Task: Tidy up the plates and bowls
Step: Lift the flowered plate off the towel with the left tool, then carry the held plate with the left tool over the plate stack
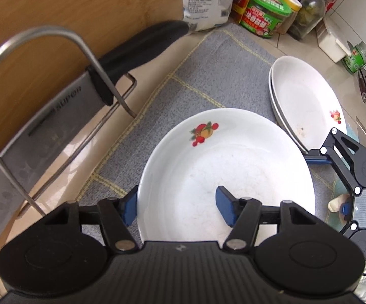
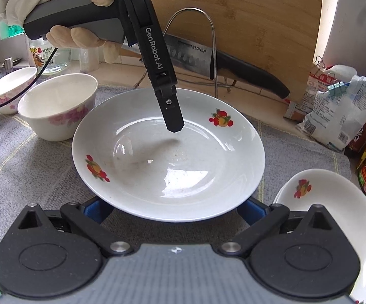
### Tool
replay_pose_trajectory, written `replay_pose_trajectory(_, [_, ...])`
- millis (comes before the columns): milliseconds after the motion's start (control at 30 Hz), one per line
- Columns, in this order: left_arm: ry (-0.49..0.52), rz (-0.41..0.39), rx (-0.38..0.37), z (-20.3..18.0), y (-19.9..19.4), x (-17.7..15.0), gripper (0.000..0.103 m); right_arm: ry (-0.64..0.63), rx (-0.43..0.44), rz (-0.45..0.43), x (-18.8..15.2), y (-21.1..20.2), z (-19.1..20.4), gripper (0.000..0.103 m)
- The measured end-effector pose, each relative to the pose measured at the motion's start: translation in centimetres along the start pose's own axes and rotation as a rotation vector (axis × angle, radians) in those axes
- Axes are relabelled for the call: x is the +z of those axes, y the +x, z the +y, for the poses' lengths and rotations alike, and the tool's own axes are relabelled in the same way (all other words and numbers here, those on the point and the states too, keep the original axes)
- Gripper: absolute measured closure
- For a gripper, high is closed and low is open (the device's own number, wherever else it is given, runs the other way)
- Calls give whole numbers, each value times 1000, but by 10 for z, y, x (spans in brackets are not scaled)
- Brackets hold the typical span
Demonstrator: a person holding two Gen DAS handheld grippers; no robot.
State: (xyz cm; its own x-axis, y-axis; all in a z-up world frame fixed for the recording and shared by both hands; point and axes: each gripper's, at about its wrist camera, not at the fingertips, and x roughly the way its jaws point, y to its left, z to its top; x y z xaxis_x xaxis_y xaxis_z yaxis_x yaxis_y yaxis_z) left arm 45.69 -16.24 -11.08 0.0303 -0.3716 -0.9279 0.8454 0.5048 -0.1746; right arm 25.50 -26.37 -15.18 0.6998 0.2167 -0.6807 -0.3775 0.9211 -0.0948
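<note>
The white ceramic plate with fruit decals [image 2: 169, 152] lies on the grey cloth mat [image 1: 208, 76] on the counter. The left tool [image 1: 175, 207] is closed over its far rim; the right tool [image 2: 170, 207] straddles the near rim, unclamped. It should be lifted level onto the stacked white plates [image 1: 307, 101].

Three fruit-print plates [image 2: 169, 157], three floral bowls [image 2: 58, 106], one cleaver [image 2: 195, 55], one cutting board [image 2: 246, 25].
</note>
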Motion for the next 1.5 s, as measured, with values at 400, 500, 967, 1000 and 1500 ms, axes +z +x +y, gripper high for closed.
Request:
replay_pose_trajectory(400, [25, -44, 31, -24, -23, 6, 41, -1, -6, -21, 6, -25, -7, 0])
replay_pose_trajectory(500, [25, -52, 35, -33, -27, 7, 41, -3, -5, -29, 5, -33, -11, 0])
replay_pose_trajectory(967, [75, -62, 51, -95, -20, 46, 41, 10, -40, -54, -15, -80, -53, 0])
replay_pose_trajectory(1000, [82, -64, 48, -99, -19, 49, 41, 13, -49, -52, -17, -82, -56, 0])
replay_pose_trajectory(1500, [207, -54, -3, -154, 20, 102, 41, 102, -138, -29, -49, -104, -102, 0])
